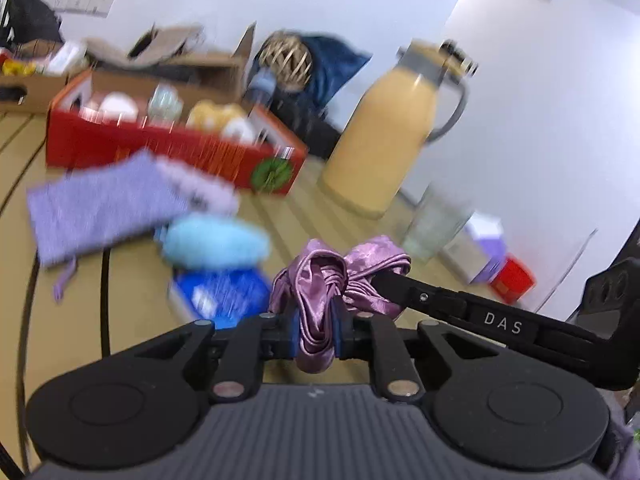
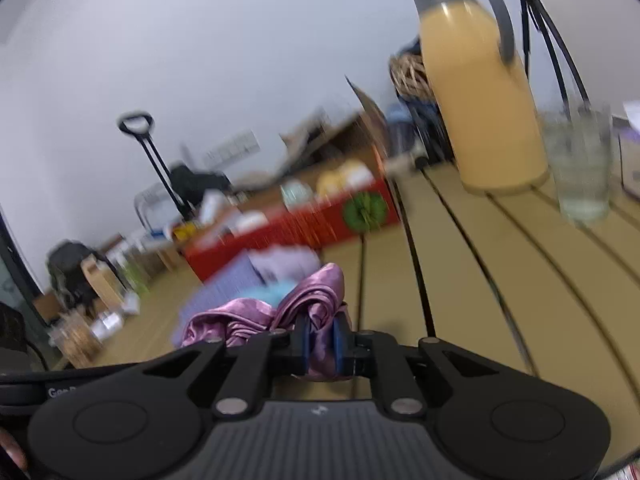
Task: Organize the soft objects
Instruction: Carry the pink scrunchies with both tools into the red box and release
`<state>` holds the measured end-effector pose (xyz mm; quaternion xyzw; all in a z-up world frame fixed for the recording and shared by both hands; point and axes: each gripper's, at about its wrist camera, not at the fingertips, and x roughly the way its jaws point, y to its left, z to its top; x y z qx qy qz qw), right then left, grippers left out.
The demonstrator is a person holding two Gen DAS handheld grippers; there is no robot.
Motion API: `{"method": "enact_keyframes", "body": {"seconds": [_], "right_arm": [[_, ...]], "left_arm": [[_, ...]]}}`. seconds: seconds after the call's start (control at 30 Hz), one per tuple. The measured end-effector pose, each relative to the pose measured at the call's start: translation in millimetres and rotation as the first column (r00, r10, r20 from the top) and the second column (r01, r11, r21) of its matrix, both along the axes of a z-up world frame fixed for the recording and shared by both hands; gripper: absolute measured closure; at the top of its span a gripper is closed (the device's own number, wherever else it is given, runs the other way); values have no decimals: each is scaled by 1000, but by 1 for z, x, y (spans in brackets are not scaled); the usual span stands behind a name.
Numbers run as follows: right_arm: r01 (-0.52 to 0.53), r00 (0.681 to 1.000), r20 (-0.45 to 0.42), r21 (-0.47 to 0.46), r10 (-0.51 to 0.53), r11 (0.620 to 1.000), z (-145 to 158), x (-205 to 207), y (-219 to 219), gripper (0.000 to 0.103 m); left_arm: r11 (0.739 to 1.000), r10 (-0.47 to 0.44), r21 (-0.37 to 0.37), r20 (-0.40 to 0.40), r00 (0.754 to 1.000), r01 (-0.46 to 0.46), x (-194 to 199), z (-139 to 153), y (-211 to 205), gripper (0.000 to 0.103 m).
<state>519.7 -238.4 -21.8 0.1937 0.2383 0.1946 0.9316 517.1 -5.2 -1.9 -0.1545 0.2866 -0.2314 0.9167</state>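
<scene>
A shiny purple satin cloth [image 1: 340,280] is bunched up above the wooden slatted table [image 1: 132,280], held between both tools. My left gripper [image 1: 318,332] is shut on one fold of it, blue pads pressed against the fabric. My right gripper [image 2: 320,340] is shut on the other end of the same satin cloth [image 2: 256,316]; its black finger reaches in from the right in the left wrist view. Behind lie a lilac knitted cloth [image 1: 100,208] and a fluffy light-blue soft object [image 1: 216,242] on a blue packet [image 1: 224,292].
A red box [image 1: 168,148] of items stands at the back left, cardboard boxes behind it. A tall yellow jug [image 1: 392,132] and a clear glass [image 1: 436,220] stand to the right. A tripod [image 2: 540,20] stands behind the jug.
</scene>
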Motion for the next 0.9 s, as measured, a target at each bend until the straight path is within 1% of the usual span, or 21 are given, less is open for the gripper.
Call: {"method": "enact_keyframes", "body": {"seconds": [0.07, 0.13, 0.2, 0.27, 0.33, 0.4, 0.47, 0.5, 0.53, 0.57, 0.6, 0.63, 0.67, 0.7, 0.73, 0.77, 0.8, 0.83, 0.9], "right_arm": [[-15, 999, 40, 28, 13, 999, 19, 12, -3, 92], [-28, 997, 71, 36, 25, 999, 37, 41, -2, 92], [-36, 995, 94, 23, 34, 999, 52, 84, 2, 92], [-45, 996, 77, 7, 44, 999, 62, 133, 8, 92], [-37, 998, 51, -19, 38, 999, 62, 181, 15, 92], [-24, 1000, -1, -46, 24, 999, 54, 226, 22, 92], [-9, 999, -54, -66, 6, 998, 40, 258, 27, 92], [2, 998, -69, -87, -8, 996, 34, 268, 31, 92], [8, 997, -74, -132, -18, 991, 29, 275, 37, 92], [16, 996, -82, -180, -31, 984, 24, 280, 43, 91], [18, 995, -89, -215, -38, 977, 19, 282, 49, 90], [15, 995, -93, -247, -40, 969, 16, 282, 53, 87], [31, 995, -87, -274, -57, 961, 13, 282, 56, 85], [57, 994, -70, -295, -81, 954, 12, 279, 56, 84], [74, 994, -56, -313, -96, 947, 12, 277, 56, 79], [83, 994, -44, -310, -101, 947, 15, 275, 56, 72], [90, 994, -29, -295, -103, 951, 21, 270, 53, 67], [94, 995, -16, -278, -102, 956, 28, 265, 49, 60], [99, 995, 32, -264, -94, 959, 51, 246, 45, 58]], "left_arm": [[1000, 1, -16, 41, 999, 0, 16, 21, 5, 88], [1000, -3, -16, 79, 997, 4, 45, 43, 11, 88], [1000, 6, 5, 102, 995, -6, 81, 58, 13, 88], [999, 19, 33, 98, 995, -23, 123, 67, 13, 88], [999, 27, 39, 60, 998, -29, 167, 67, 13, 88], [998, 52, 47, 8, 999, -52, 206, 58, 12, 88], [996, 66, 57, -44, 997, -63, 234, 46, 9, 88], [995, 79, 63, -79, 994, -74, 246, 38, 8, 87], [993, 97, 84, -106, 990, -89, 257, 30, 5, 85], [989, 124, 100, -121, 985, -112, 261, 23, 6, 78], [988, 130, 104, -135, 982, -117, 265, 18, 5, 77], [992, 102, 90, -139, 985, -90, 264, 15, 6, 76], [994, 80, 81, -140, 987, -69, 262, 14, 7, 73], [995, 71, 84, -129, 989, -61, 258, 15, 8, 68], [995, 66, 87, -115, 991, -56, 253, 19, 9, 65], [994, 63, 90, -100, 993, -54, 247, 24, 11, 63], [994, 59, 93, -84, 995, -51, 239, 32, 14, 62], [994, 54, 97, -66, 996, -47, 228, 41, 17, 61], [992, 48, 115, -20, 999, -45, 199, 61, 27, 54]]}}
